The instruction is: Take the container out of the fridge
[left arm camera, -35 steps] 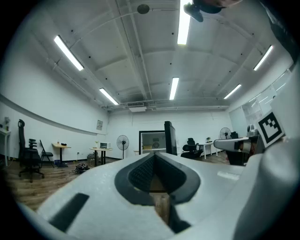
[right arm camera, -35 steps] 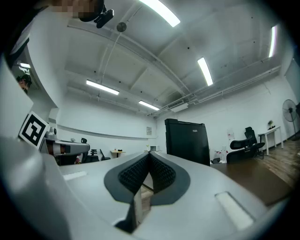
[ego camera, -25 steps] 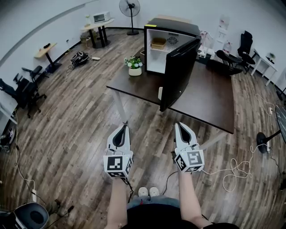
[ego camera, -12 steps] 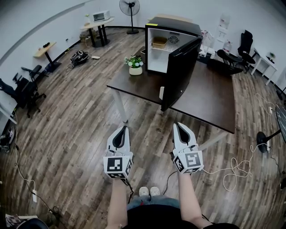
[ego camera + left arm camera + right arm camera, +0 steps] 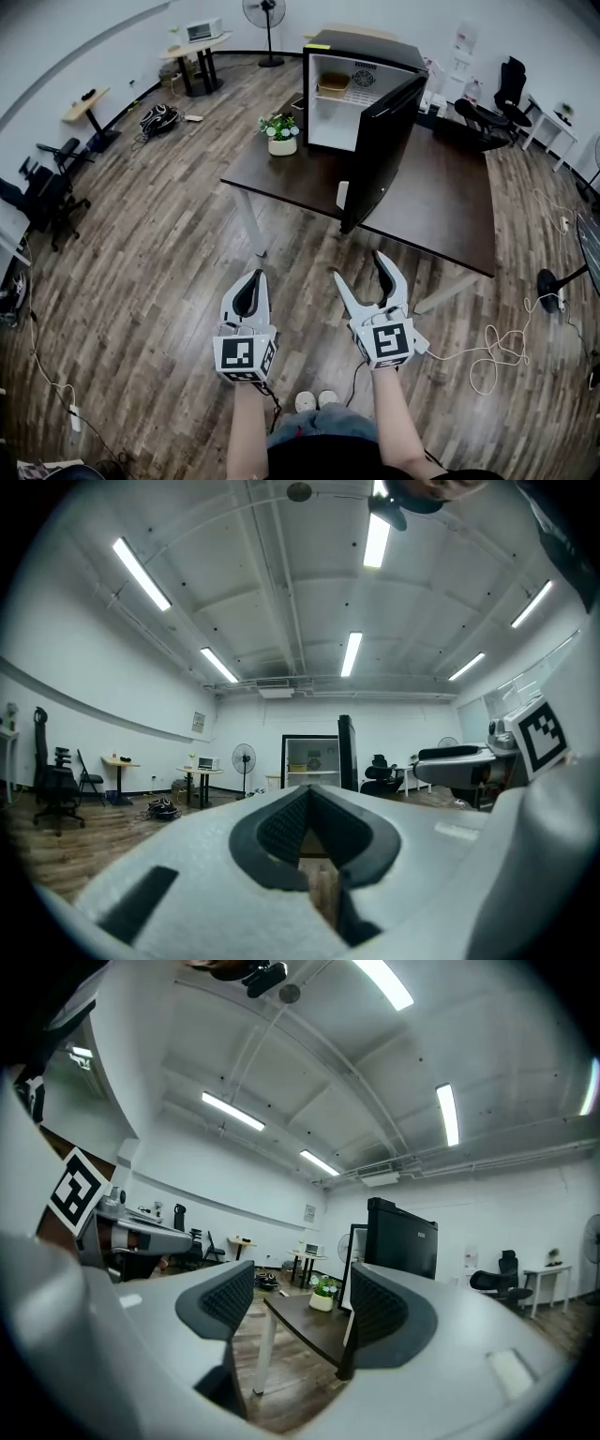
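Observation:
A small black fridge [image 5: 361, 56] stands on the dark table [image 5: 441, 206], its door [image 5: 380, 150] swung wide open. On the upper shelf inside sits a tan container [image 5: 332, 85]; it also shows far off in the left gripper view [image 5: 309, 758]. Both grippers hover low over the floor, well short of the table. My left gripper [image 5: 251, 281] is shut with nothing in it. My right gripper [image 5: 361, 267] stands open and empty; its jaws have just been opening. In the right gripper view the fridge [image 5: 398, 1237] lies ahead beyond the table.
A potted plant [image 5: 280, 133] stands on the table's left part. Office chairs [image 5: 487, 117] sit behind the table at right. A cable [image 5: 487, 352] trails on the wooden floor at right. A standing fan [image 5: 265, 14] and side tables [image 5: 192, 42] line the far wall.
The right gripper's jaws have spread from shut to wide apart. Both grippers have shifted slightly, and the fridge and table now sit a little closer in the head view.

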